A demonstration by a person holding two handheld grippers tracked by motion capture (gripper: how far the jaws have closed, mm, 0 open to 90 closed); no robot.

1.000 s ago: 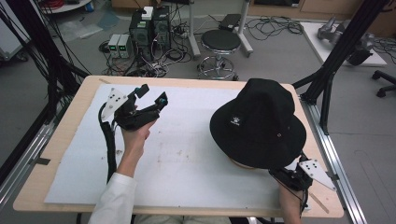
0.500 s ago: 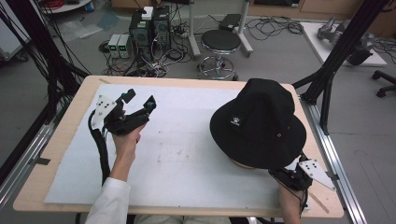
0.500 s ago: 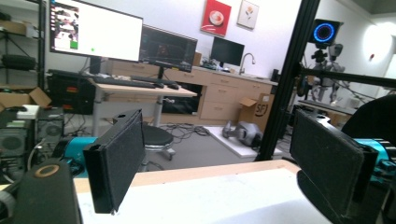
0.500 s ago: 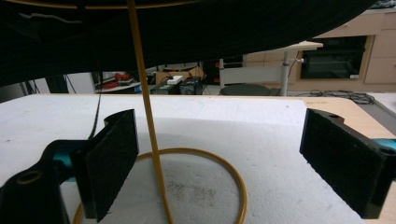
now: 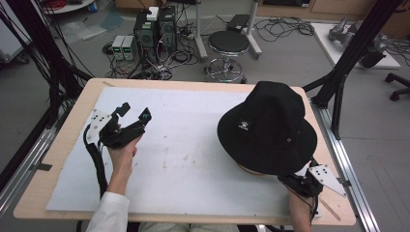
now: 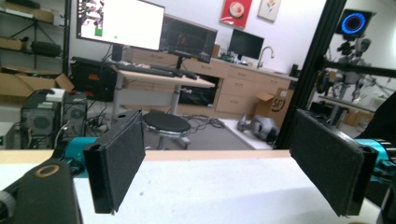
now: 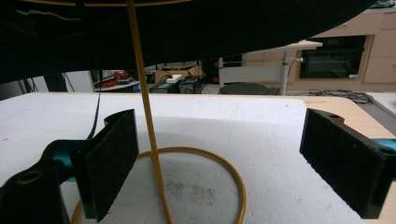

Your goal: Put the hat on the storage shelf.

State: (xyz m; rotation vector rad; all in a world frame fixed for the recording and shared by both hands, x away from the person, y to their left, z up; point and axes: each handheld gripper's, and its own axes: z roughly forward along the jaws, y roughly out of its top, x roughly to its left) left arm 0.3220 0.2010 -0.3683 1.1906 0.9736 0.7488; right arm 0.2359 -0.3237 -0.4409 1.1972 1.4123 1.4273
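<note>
Sitting on a yellow wire stand (image 7: 154, 154), the black hat (image 5: 267, 126) is perched over the right half of the table (image 5: 58, 150), its brim hanging clear of the white sheet (image 5: 188, 145) that covers most of the wooden top. From the right gripper view you can see up under the brim: a thin upright rod rises from a round yellow ring that lies flat on the sheet, and the rod stands just inside the gripper's left-hand jaw.

The right gripper (image 5: 302, 183) is low at the near right corner, tucked just beneath the near edge of the brim, with its grey plate showing beside the hat. Its jaws are spread wide with nothing between them but the stand's rod and ring ahead; they grip nothing.

The left gripper (image 5: 131, 114) is over on the left side of the table, well apart from the hat, held up off the sheet in the person's hand (image 5: 122, 153), a white sleeve (image 5: 109, 212) at the wrist. Its jaws are also wide apart and empty, pointing toward the far edge of the table.

Beyond the table a round stool (image 5: 228, 43) stands on the floor, with computer boxes (image 5: 154, 26) and tangled cables to its left.
</note>
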